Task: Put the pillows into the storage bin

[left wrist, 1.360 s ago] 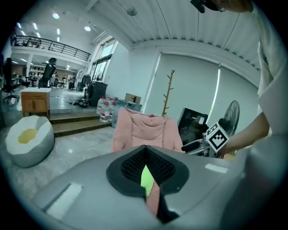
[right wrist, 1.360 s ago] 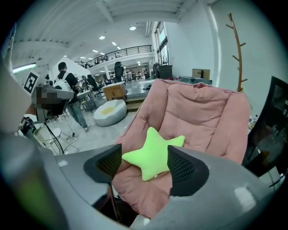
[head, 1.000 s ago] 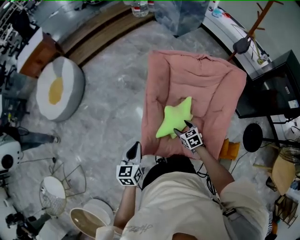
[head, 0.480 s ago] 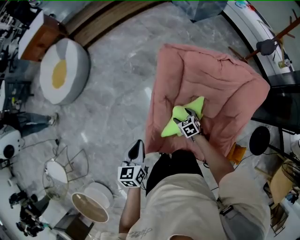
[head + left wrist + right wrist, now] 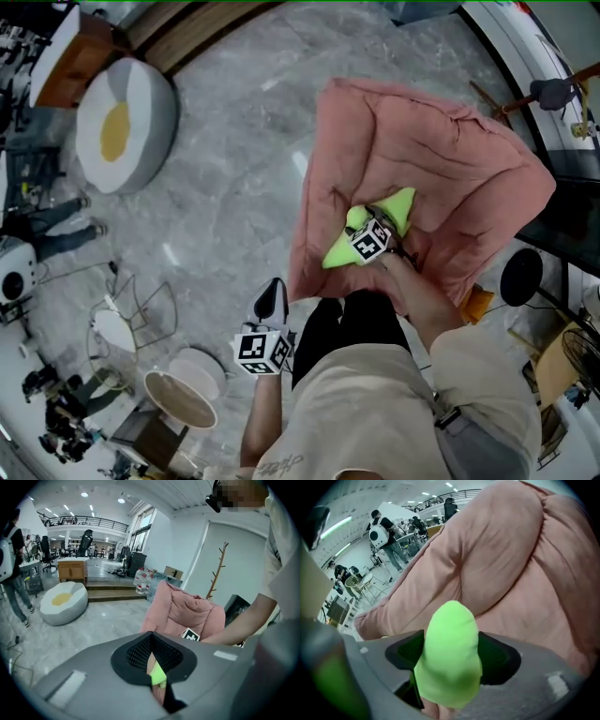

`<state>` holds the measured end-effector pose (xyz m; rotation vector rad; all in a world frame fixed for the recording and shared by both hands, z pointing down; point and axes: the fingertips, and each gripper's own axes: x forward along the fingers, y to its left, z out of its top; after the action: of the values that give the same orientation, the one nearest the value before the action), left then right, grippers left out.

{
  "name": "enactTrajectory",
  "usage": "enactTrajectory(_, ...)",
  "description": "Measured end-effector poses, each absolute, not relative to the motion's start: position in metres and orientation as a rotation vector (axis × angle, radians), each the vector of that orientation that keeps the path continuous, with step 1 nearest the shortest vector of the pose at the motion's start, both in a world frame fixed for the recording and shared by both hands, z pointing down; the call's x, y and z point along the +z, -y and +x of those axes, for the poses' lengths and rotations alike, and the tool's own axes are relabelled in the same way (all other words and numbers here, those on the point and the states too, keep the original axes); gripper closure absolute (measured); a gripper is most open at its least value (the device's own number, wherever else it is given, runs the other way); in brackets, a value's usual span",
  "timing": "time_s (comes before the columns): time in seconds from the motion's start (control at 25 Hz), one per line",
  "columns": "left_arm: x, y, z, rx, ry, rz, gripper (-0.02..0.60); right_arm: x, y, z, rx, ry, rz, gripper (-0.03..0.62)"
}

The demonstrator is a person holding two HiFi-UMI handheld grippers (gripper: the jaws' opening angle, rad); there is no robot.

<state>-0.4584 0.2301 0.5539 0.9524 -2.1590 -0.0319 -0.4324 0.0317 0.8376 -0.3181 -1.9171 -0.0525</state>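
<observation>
1. At the far left, the round grey-and-white floor cushion with a yellow centre (image 5: 120, 124) sits on the grey marble floor (image 5: 234, 178), well apart from my work. I leave it alone for now.
2. My left gripper (image 5: 273, 291) hangs beside my leg with its jaws closed together on nothing. I would keep it low and out of the way, ready to steady a sagging pillow.
3. The lime-green star-shaped plush pillow (image 5: 339, 253) lies on the big pink quilted cushion (image 5: 441, 159).
4. My right gripper (image 5: 451, 660) points steeply down onto the pillow. Its jaws have just been opening and now stand spread around one lobe, which fills the gap, but I judge they are not yet squeezing it.
5. To grip well, I should sink deeper toward the root of the lobe and then clamp firmly, since plush compresses and can slip out.
6. I should lift straight up so the pink cushion is not dragged along.
7. I cannot make out any storage bin in these views, so I should find it before swinging the pillow away.
</observation>
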Motion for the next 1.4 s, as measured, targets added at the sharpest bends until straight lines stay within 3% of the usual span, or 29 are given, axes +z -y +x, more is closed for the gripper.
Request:
enactTrajectory(0.48, 0.548, -0.215, -0.470, -0.067, 2.146, 1.100, 0.568, 0.809, -0.025, -0.394, -0.040, 1.946, -0.262, 0.362)
enactTrajectory(1.4, 0.525, -0.245, -0.387, -0.006, 2.007, 1.642, 0.568, 0.637, -0.061, -0.242, 0.057, 2.292, 0.253, 0.365)
